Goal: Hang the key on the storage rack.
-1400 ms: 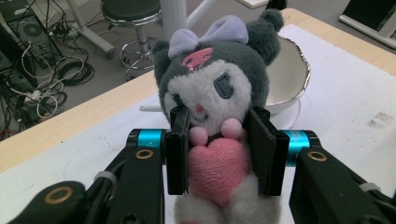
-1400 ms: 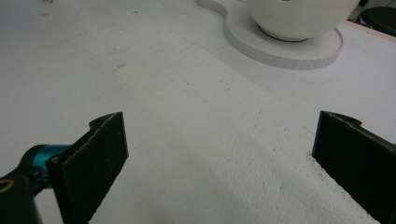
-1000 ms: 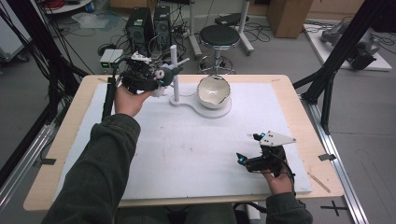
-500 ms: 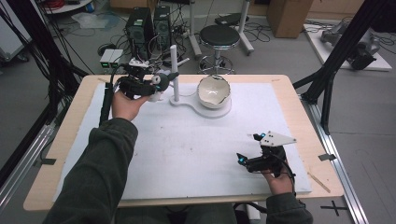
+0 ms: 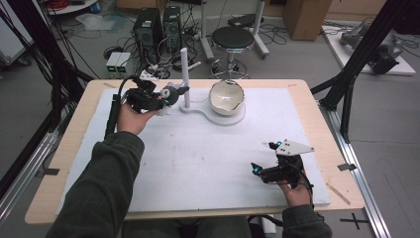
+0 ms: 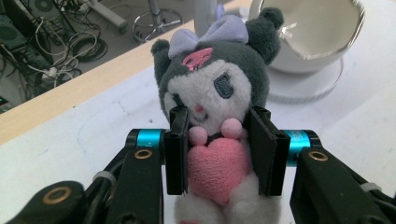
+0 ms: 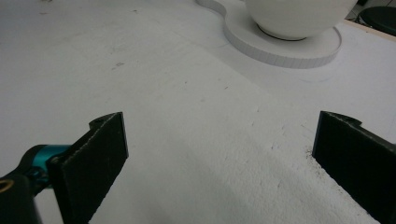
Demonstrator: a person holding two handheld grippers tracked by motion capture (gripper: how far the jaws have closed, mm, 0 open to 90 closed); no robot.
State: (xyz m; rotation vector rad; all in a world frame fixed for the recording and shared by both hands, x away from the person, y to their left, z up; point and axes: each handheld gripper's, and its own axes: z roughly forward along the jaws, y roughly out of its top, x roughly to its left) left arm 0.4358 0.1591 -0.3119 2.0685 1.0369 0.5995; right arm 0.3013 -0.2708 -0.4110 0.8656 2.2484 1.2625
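A small plush doll (image 6: 212, 107) with a dark grey hood, a lilac bow and a pink heart is clamped at its body by my left gripper (image 6: 217, 151). In the high view this doll (image 5: 171, 92) hangs at the back left of the table, just left of a white post (image 5: 184, 74), with the left gripper (image 5: 161, 96) shut on it. A white bowl (image 5: 227, 97) sits on a white base (image 5: 213, 116) right of the post. My right gripper (image 5: 256, 169) rests open near the front right of the white mat, jaws wide apart and nothing between them (image 7: 219, 158).
The white base (image 7: 285, 49) and the bowl (image 7: 299, 14) lie ahead of the right gripper. A white mat (image 5: 198, 158) covers the wooden table (image 5: 74, 124). Behind the table stand a stool (image 5: 233, 39), computer towers (image 5: 153, 27) and cables.
The left gripper with the doll has drifted slightly down and toward the white post. The right gripper has stayed in place.
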